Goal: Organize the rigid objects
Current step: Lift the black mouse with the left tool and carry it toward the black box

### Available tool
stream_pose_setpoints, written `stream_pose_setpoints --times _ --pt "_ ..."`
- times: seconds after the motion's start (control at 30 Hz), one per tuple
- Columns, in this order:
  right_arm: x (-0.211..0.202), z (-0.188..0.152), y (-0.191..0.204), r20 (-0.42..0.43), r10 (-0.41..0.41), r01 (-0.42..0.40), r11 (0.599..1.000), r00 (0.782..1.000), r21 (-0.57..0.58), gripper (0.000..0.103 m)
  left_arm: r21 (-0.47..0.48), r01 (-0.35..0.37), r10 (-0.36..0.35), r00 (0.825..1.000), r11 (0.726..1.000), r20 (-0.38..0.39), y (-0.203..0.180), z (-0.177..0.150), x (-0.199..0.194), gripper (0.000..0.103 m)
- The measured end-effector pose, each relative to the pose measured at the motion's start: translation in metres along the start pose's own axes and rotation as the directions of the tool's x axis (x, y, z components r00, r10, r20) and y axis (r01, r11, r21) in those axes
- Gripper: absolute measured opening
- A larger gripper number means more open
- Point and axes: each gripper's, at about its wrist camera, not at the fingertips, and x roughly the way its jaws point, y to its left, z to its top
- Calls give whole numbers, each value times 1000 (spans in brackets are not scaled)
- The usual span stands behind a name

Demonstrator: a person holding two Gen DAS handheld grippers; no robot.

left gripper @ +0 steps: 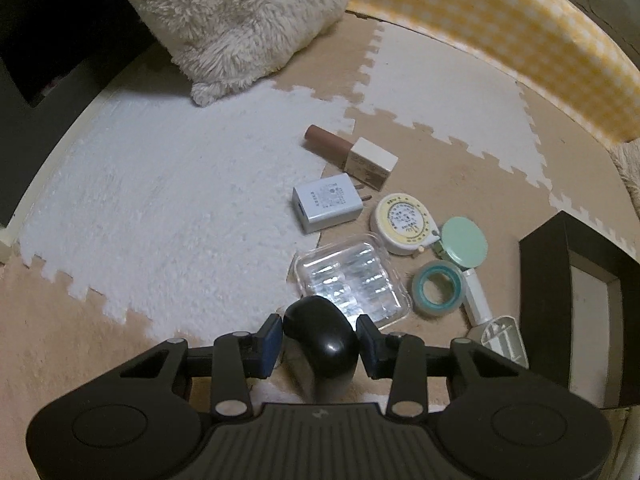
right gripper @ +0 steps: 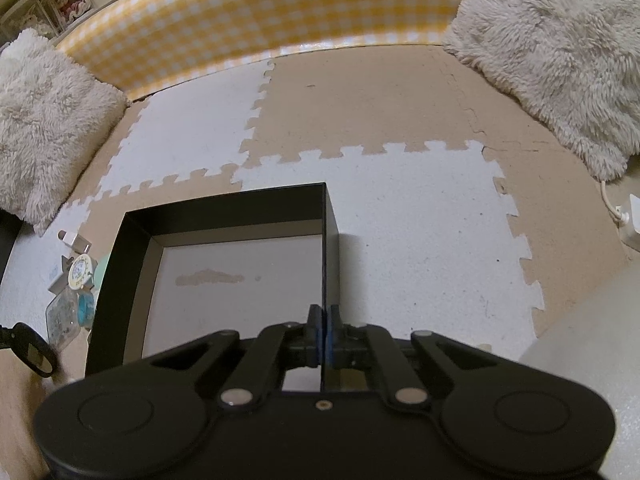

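My left gripper (left gripper: 320, 342) is shut on a glossy black rounded object (left gripper: 316, 320), its blue pads pressed on both sides, held a little above the mat. Beyond it on the floor lie a clear plastic case (left gripper: 352, 276), a white charger (left gripper: 328, 202), a brown lip tube with a white cap (left gripper: 352, 152), a round tape measure (left gripper: 404, 220), a teal tape roll (left gripper: 438, 286) and a green disc on a white handle (left gripper: 466, 244). My right gripper (right gripper: 324, 332) is shut on the right wall of the open black box (right gripper: 224, 204), which looks empty inside.
The floor is beige and white puzzle mats (right gripper: 400, 220). A yellow checked barrier (right gripper: 260, 20) runs along the back. Fluffy cream cushions (right gripper: 560, 48) (left gripper: 240, 20) sit at the sides. The black box (left gripper: 544, 256) stands right of the loose items. A white plug and cable (right gripper: 624, 220) lie far right.
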Motion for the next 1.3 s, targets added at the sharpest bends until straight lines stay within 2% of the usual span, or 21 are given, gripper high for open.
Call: stream_pose_setpoints --times 0.13,0.2,0.27,0.3,0.53,0.73,1.0,1.17,1.3 --pt "0 0 1 0 -4 4 1000 1000 -3 3 -30 -47 47 999 998 -3 8 5 11 46" --pt "0 -1 1 0 -4 4 1000 1000 -2 3 -45 -94 94 996 995 -2 13 5 11 62" --pt "0 -1 1 -1 -3 3 1000 1000 0 3 -61 -139 138 990 988 -12 19 4 9 74" --pt "0 -1 1 -1 -2 2 1000 1000 2 3 -75 -157 156 988 985 -19 23 3 9 77" --pt "0 -1 1 -3 -5 5 1000 1000 -1 3 -187 -188 182 982 964 -49 45 -3 6 77" --pt "0 -1 1 -4 -6 6 1000 1000 1 3 -197 -183 173 983 963 -66 45 -2 13 74" --pt "-1 0 1 -7 -4 4 1000 1000 12 3 -293 -167 145 985 941 -95 56 3 30 61" --pt "-5 2 -2 4 4 -4 999 1000 35 3 -291 -158 141 987 944 -79 56 5 28 60" --pt "-4 2 -2 0 3 -3 1000 1000 30 3 -261 -120 114 993 958 -38 47 6 17 59"
